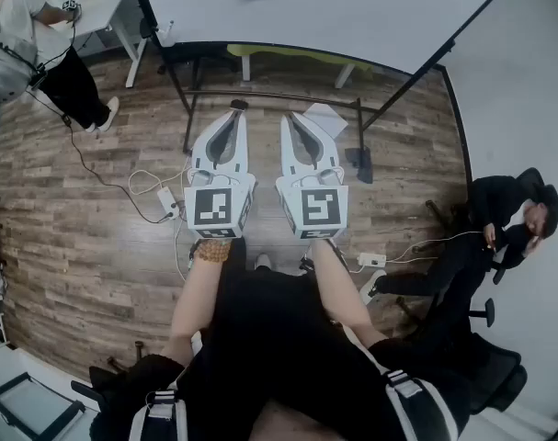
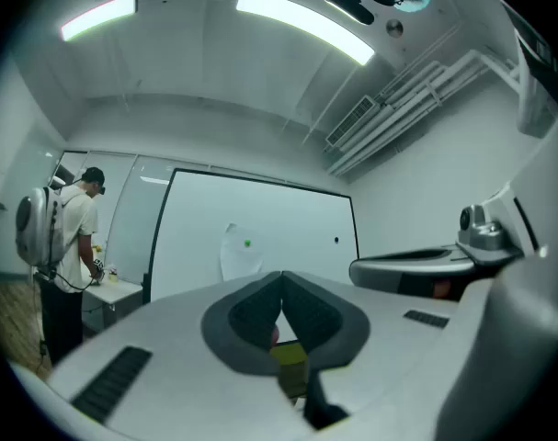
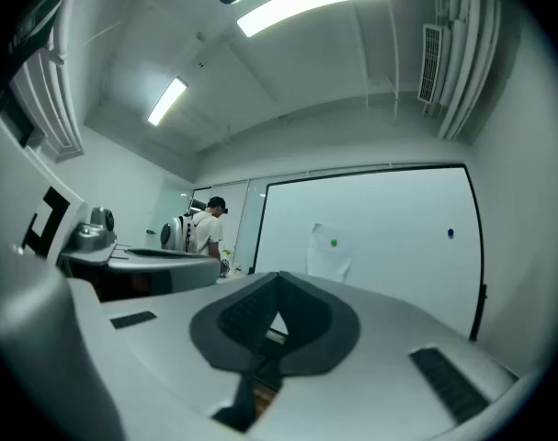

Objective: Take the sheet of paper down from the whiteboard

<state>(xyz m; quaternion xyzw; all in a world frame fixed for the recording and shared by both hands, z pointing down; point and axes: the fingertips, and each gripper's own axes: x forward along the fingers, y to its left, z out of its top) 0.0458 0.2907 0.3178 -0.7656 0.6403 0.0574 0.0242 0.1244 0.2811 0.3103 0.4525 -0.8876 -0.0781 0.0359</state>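
Ahead, white sheet of paper (image 3: 326, 259), green magnet (image 3: 334, 243) near top, on whiteboard (image 3: 407, 246)

Head view looks down; both gripper views share the whiteboard (image 3: 398, 219)

Sheet of paper (image 3: 329, 260) white, green magnet (image 3: 334, 243) at its 12 o'clock; whiteboard (image 3: 398, 246) white, blk frame; blue magnet (image 3: 450, 233) at sheet's 3 o'clock; floor (image 1: 95, 228) brown wood-grain.
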